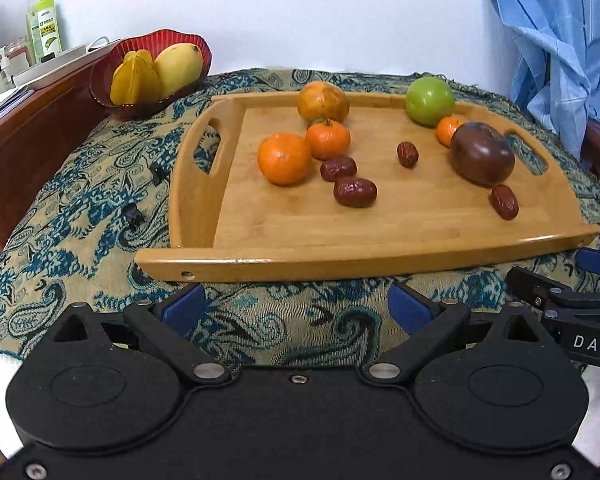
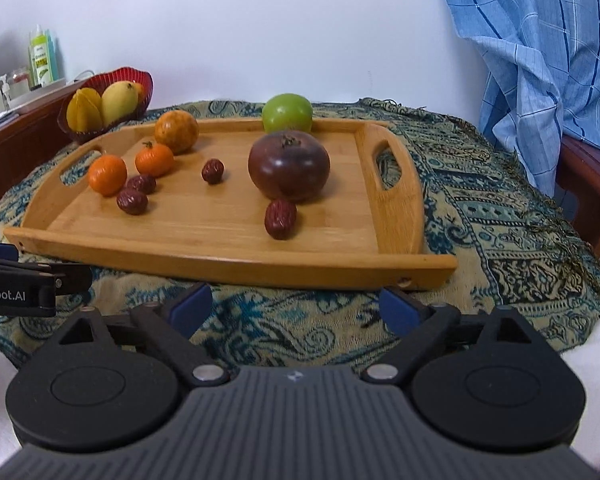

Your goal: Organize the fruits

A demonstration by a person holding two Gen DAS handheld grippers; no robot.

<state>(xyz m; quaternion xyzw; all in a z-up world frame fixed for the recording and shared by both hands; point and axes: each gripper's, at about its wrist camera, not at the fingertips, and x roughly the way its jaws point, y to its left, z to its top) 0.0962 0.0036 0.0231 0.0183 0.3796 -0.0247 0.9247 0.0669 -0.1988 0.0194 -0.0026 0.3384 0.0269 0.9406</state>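
Wooden and light brown, the tray [image 1: 380, 236] sits on a worktop covered with a blue and tan patterned cloth [image 1: 72, 240], and we see its raised front edge just ahead of both tongs. Our left tongs [image 1: 296, 308] are wide open with nothing between them, and they hang over bare cloth close to that front edge. Our right tongs [image 2: 292, 306] are wide open too and hold nothing, and they sit near the tray's right front corner. On the tray, two oranges [image 1: 285, 158] sit touching at the left with a bigger dull orange fruit [image 1: 323, 102] behind them. Two red dates [image 1: 355, 192] lie just beside the oranges, one more date [image 1: 407, 154] lies alone in the middle, and another lies near the right side. A big dark purple fruit [image 2: 289, 166] sits on the right, and a green fruit [image 2: 287, 113] sits at the back edge. The front strip of the tray is bare wood, so there is open room there. A red bowl [image 1: 104, 68] with a mango [image 1: 178, 67] and a star fruit [image 1: 134, 80] stands off the tray at the back left.
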